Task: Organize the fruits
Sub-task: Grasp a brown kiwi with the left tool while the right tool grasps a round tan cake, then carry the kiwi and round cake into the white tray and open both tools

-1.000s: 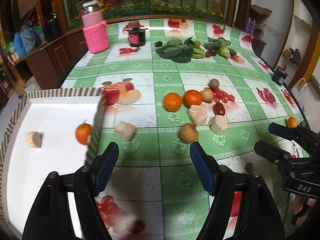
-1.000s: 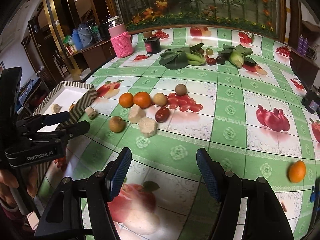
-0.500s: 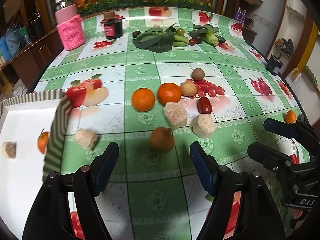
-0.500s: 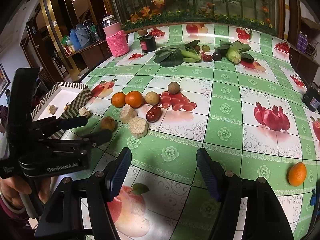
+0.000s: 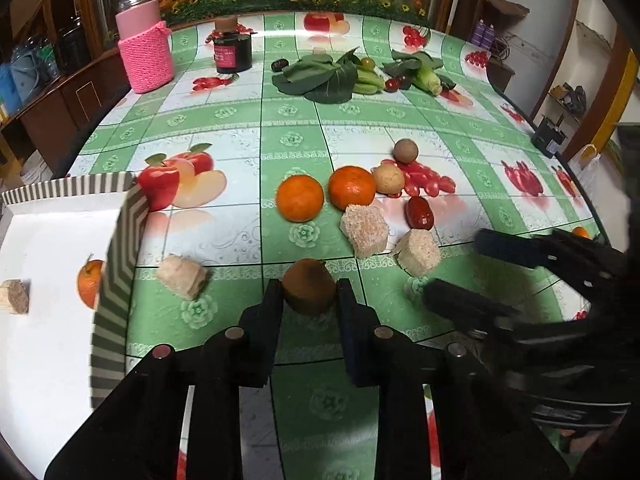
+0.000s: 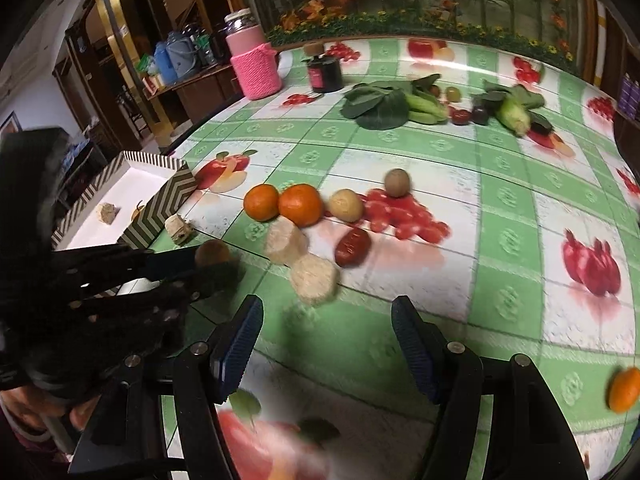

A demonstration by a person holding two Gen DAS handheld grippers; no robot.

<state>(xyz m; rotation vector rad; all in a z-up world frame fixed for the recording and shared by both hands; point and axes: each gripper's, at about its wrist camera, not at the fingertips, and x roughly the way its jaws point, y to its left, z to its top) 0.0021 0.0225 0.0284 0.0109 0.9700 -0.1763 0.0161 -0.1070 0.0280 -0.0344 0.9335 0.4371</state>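
My left gripper (image 5: 310, 294) is closing on a brown round fruit (image 5: 310, 282) on the green checked tablecloth, and its pads touch both sides. Left of it stands a white tray with striped walls (image 5: 120, 248), holding a small orange (image 5: 89, 288) and a beige chunk (image 5: 14, 296). Beyond the fruit lie two oranges (image 5: 300, 198), beige cubes (image 5: 364, 230), a red date (image 5: 419, 212) and a tan round fruit (image 5: 388, 178). My right gripper (image 6: 326, 320) hovers near a beige cube (image 6: 314, 278), jaws closing slightly, nothing between them.
A pink-sleeved jar (image 5: 146, 52), a dark jar (image 5: 233, 50), leafy greens (image 5: 320, 76) and corn (image 5: 428, 78) sit at the table's far side. A loose beige cube (image 5: 182, 276) lies by the tray wall. Another orange (image 6: 624, 388) rests near the right edge.
The left gripper has moved right from the tray to the brown fruit and closed its jaws around it. The right gripper has drifted toward the beige cubes.
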